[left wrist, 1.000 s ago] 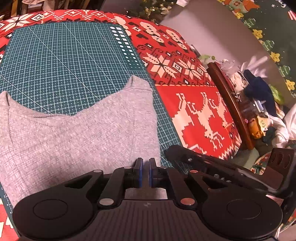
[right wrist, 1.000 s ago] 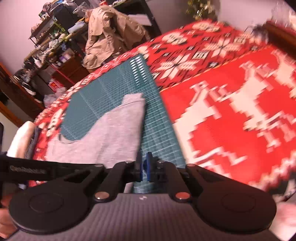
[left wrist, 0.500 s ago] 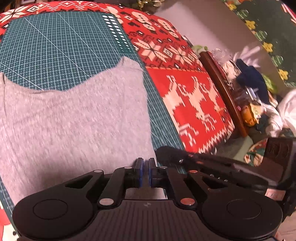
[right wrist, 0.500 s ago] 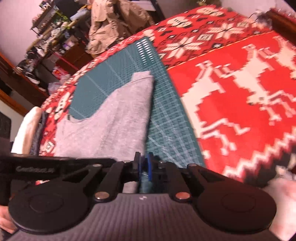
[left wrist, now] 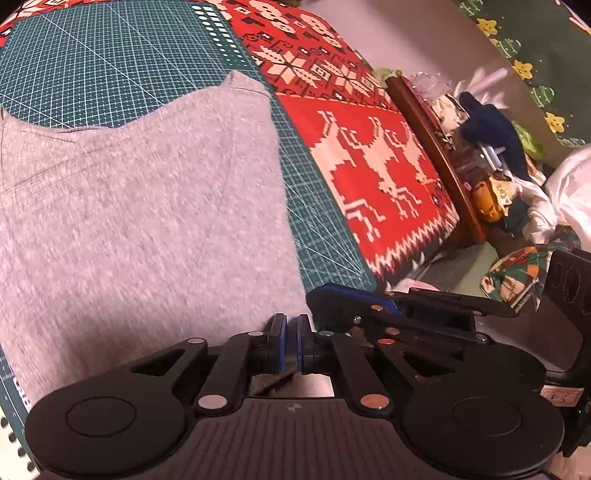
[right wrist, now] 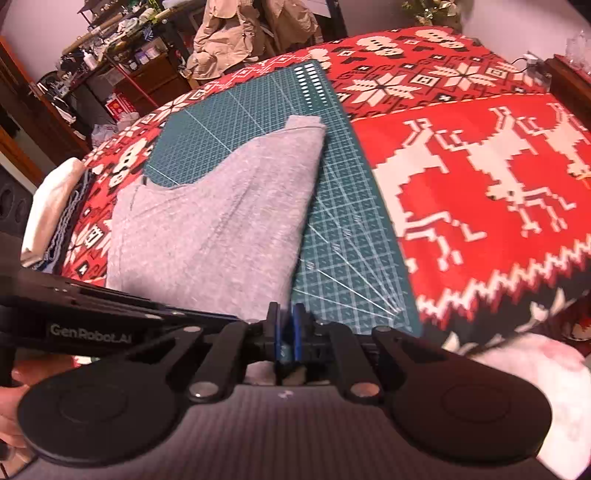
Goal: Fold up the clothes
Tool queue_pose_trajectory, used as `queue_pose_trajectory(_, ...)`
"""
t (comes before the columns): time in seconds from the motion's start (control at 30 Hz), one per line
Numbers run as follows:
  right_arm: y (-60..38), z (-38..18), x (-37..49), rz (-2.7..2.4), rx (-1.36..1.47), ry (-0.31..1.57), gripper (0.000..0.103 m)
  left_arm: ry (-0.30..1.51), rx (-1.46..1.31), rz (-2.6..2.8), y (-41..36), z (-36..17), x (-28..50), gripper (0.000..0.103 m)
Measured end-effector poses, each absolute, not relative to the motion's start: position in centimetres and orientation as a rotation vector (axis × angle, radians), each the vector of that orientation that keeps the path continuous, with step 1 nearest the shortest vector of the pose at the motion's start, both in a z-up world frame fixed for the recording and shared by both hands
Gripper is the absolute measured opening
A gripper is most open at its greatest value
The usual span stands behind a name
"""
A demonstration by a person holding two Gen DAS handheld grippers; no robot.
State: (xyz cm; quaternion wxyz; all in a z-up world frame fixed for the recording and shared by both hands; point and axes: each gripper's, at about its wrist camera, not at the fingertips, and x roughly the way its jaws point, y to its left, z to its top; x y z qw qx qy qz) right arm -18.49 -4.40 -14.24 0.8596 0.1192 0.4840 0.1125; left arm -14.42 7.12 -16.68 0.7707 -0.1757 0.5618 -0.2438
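Jaws of both grippers stand nearly closed, each nipping the near edge of the grey garment (left wrist: 140, 206): the left gripper (left wrist: 290, 341) has its blue pads pressed together with grey cloth between and below them, and the right gripper (right wrist: 285, 339) pinches the same hem at the garment's right-hand corner, where a sliver of cloth shows between its pads. In the left wrist view the right gripper sits just beside the left one, close to touching. The garment lies spread flat on a green cutting mat (right wrist: 343, 236), its far edge curving in a scoop, its right edge running alongside the mat's ruled border. The mat lies on a red blanket with white reindeer and snowflakes (right wrist: 480, 177). Folded white and blue cloth (right wrist: 51, 206) rests at the blanket's left edge. A tan jacket (right wrist: 236, 33) hangs beyond.
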Motion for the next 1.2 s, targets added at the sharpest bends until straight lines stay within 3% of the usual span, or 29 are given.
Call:
queue_pose_trajectory(0.43, -3.3, -14.0, -20.4, 0.240, 0.159, 1.055, 0.006, 1.230, -0.431, -0.545, 7.4, -17.5, -15.2, 0.004)
queue_pose_trajectory(1.2, -4.3, -13.0, -20.3, 0.250, 0.243, 1.026, 0.008, 1.226, -0.441, -0.577, 6.9, -17.6, -15.3, 0.004)
